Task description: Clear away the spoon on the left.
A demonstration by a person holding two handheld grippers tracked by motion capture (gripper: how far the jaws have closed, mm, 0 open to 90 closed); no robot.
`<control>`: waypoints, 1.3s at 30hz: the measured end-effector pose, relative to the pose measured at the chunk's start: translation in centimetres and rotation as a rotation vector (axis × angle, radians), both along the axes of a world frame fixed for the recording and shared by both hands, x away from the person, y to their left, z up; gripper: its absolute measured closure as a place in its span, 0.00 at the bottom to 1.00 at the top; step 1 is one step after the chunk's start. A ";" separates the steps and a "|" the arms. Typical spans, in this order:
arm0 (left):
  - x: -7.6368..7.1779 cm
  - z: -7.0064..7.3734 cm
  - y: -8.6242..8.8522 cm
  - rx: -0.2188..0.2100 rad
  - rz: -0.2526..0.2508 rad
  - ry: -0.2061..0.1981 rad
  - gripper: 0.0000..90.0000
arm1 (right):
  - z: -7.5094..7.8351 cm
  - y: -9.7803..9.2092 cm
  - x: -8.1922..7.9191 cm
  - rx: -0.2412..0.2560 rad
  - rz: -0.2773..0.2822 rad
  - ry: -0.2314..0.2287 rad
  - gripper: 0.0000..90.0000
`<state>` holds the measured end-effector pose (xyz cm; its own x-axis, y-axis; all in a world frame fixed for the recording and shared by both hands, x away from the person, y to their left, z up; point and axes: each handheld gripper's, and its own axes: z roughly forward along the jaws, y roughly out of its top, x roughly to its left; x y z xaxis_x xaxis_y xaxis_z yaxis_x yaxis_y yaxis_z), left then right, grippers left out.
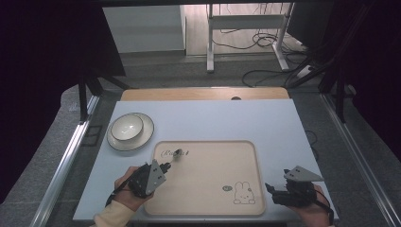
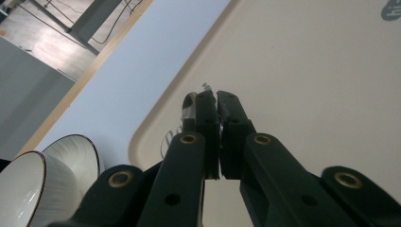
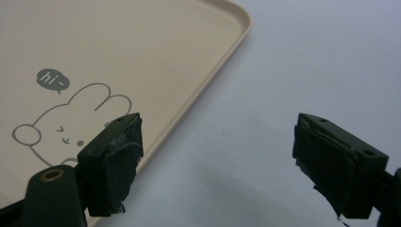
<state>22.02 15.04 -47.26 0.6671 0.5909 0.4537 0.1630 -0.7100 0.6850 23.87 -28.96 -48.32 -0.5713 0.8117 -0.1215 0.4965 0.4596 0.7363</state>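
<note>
2 claws: left claw [image 2: 212,101] clenched, hiding most of spoon [image 1: 178,153]; right claw [image 3: 217,165] released.

"hi~" in a speech bubble [image 3: 53,80] on the tray [image 3: 142,42]

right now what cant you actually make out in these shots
- Spoon: in the left gripper view the closed jaws cover all but a metal sliver; handle hidden.
- Lettering on the tray, high view: too small to read, partly behind the left gripper.
- Bowl: cut off by the left gripper view's edge.
- Right gripper: its body is cut off by the bottom edge.
</note>
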 end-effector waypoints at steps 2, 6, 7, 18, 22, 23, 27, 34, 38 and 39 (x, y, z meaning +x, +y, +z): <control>-0.2 -0.2 -0.3 0.022 -0.007 -0.006 0.98 | 0.0 0.0 0.0 0.001 0.001 0.002 0.19; -0.5 -0.5 -0.7 0.045 -0.021 -0.003 0.97 | -0.1 0.1 0.0 -0.003 0.004 0.006 0.19; -0.5 -0.6 -0.8 0.053 -0.023 -0.002 0.97 | -0.1 0.1 0.0 -0.003 0.004 0.006 0.19; -0.8 -1.7 -2.0 0.113 -0.080 0.058 0.90 | -0.2 0.1 0.1 -0.012 0.002 0.014 0.19; -0.7 -2.1 -2.4 0.130 -0.095 0.080 0.89 | -0.3 0.2 0.1 -0.014 0.003 0.016 0.19; -0.7 -2.2 -2.4 0.134 -0.096 0.084 0.89 | -0.3 0.2 0.1 -0.015 0.004 0.017 0.19; -0.5 -2.9 -2.8 0.157 -0.104 0.111 0.87 | -0.3 0.2 0.1 -0.015 0.006 0.018 0.19; -0.3 -3.6 -3.0 0.200 -0.170 0.200 0.69 | -0.4 0.2 0.1 -0.017 0.007 0.021 0.19; -0.1 -3.3 -2.8 0.084 -0.183 0.247 0.51 | -0.4 0.2 0.1 -0.017 0.005 0.022 0.19; 0.0 -3.1 -2.6 0.058 -0.182 0.265 0.48 | -0.4 0.2 0.1 -0.018 0.005 0.021 0.19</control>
<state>21.98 12.42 -50.31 0.8590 0.4290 0.2793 0.1970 -0.7806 0.5931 23.95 -28.76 -48.68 -0.5781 0.8065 -0.1239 0.5095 0.4754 0.7172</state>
